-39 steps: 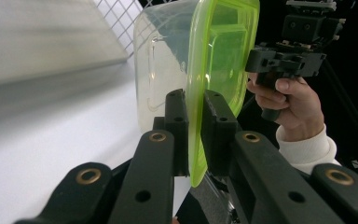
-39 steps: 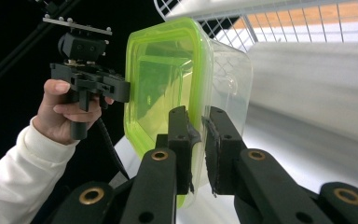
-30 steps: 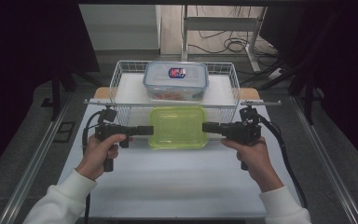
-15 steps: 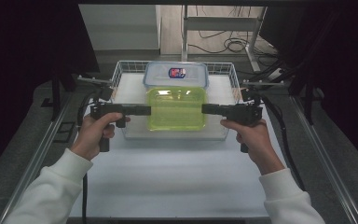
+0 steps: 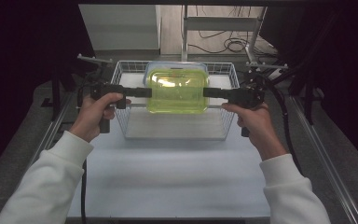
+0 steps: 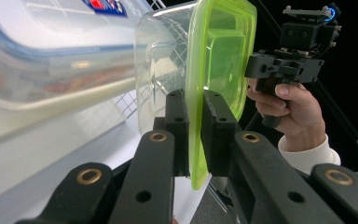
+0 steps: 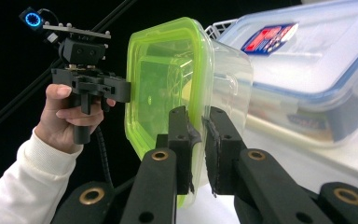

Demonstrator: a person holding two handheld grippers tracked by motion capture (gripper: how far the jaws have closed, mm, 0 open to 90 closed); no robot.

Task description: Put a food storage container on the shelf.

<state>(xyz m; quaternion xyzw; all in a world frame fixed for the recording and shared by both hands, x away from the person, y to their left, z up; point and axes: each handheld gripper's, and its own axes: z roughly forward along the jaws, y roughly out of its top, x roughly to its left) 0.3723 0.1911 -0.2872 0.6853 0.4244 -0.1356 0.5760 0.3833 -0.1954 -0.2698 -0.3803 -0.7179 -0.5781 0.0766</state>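
Both claws, left claw (image 5: 145,92) and right claw (image 5: 209,92), clench the green-lidded container (image 5: 177,91), now lifted off the surface to frame centre above the wire basket (image 5: 129,122), ready for lowering beside the blue-lidded box (image 7: 303,60).

A blue-rimmed lidded container (image 7: 303,70) lies inside the white wire basket (image 5: 223,116).

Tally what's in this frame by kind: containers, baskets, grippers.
Containers: 2, the green-lidded container held above the basket, and the blue-lidded container inside it
Wire baskets: 1, the wire basket
Grippers: 2, the left gripper and the right gripper, each clamped on the green lid's rim
Total: 5
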